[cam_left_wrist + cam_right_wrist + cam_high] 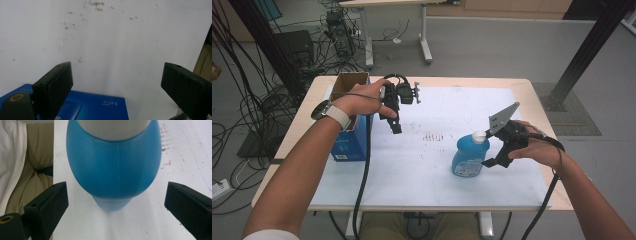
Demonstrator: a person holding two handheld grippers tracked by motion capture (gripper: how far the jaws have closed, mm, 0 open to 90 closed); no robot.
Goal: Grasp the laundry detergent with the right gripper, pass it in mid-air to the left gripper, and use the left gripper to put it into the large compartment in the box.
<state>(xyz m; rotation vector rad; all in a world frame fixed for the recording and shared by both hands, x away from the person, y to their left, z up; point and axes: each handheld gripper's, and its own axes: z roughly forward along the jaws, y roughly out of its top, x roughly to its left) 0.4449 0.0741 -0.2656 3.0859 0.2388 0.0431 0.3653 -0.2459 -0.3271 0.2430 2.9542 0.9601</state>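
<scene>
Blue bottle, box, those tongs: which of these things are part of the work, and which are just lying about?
In use:
- blue bottle with white cap, standing on the white sheet
- right tongs, open beside the bottle
- left tongs, open, held above the sheet

Lying about:
- blue box at the table's left
- cardboard box behind it
- white sheet, stained
</scene>
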